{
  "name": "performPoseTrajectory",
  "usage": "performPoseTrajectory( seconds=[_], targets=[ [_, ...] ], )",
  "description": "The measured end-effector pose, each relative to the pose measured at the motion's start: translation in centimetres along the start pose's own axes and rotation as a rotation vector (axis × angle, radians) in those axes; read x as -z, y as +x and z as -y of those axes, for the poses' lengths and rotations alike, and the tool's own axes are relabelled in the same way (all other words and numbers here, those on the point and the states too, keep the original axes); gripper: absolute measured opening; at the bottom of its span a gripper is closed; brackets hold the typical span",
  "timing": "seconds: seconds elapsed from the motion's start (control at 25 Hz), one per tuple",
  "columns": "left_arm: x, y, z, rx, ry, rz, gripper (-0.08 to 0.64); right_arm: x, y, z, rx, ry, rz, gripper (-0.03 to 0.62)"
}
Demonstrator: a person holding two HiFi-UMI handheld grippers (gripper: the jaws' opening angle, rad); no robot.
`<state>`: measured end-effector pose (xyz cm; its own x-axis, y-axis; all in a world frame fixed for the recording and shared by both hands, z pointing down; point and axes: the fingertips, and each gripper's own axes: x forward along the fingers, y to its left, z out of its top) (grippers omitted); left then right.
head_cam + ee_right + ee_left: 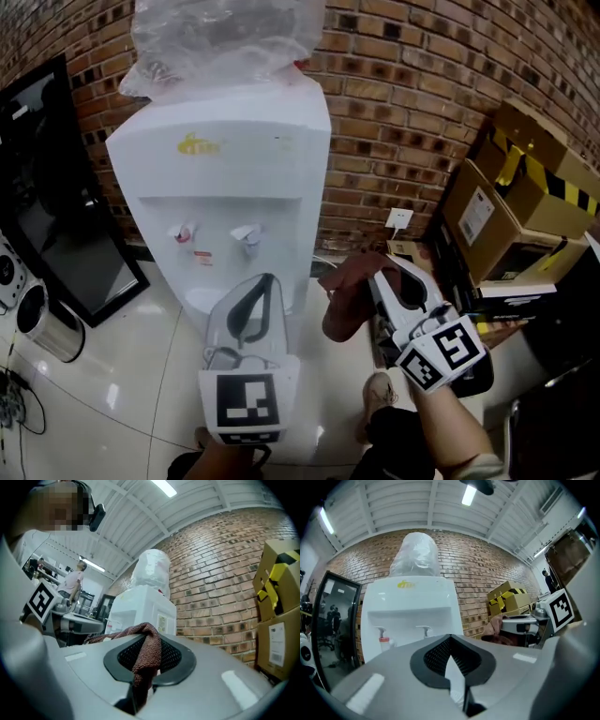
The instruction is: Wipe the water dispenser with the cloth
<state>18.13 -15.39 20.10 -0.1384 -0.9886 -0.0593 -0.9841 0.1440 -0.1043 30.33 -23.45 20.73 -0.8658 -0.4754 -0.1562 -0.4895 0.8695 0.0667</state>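
Note:
A white water dispenser [220,178] stands against the brick wall, with a plastic-wrapped bottle [220,37] on top and two taps [247,234] in its recess. My left gripper [265,281] hangs in front of the recess, a little short of it. Its tips meet with nothing between them, as the left gripper view [450,639] also shows. To the right of the dispenser's lower front, my right gripper [380,272] is shut on a brown cloth [349,298]. In the right gripper view the cloth [146,653] drapes over the jaws, and the dispenser [145,611] stands ahead to the left.
Cardboard boxes [534,187] with yellow-black tape are stacked at the right. A dark glass panel [47,206] leans at the left, with a metal canister [47,323] on the floor below it. A wall socket [400,219] sits low on the bricks. My shoe [380,394] shows below.

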Motion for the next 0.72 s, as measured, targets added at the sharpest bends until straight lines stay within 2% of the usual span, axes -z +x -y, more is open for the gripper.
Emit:
performPoseTrajectory(
  seconds=[0.12,0.28,0.32,0.48,0.6,0.72],
  targets=[
    [0.2,1.3,0.2,0.002,-0.023,-0.014,0.000,-2.5,1.7,1.0,-0.047,0.006,0.051,0.060],
    [0.1,2.4,0.2,-0.013,0.046,-0.025,0.000,-8.1,4.7,2.7,-0.078,-0.041,0.155,0.060],
    [0.3,2.4,-0.2,-0.030,0.036,-0.032,0.000,-9.7,5.3,2.8,-0.087,-0.057,0.185,0.060],
    [0.2,1.4,-2.3,-0.129,-0.095,-0.047,0.000,-16.9,7.8,1.5,-0.172,-0.159,0.293,0.060],
    [-1.1,0.5,-3.5,-0.211,-0.088,-0.023,0.000,-21.2,9.7,-0.1,-0.253,-0.227,0.342,0.061],
    [-1.3,-0.2,-3.6,-0.262,-0.053,-0.018,0.000,-22.8,12.1,-1.6,-0.324,-0.262,0.317,0.061]
  ],
)
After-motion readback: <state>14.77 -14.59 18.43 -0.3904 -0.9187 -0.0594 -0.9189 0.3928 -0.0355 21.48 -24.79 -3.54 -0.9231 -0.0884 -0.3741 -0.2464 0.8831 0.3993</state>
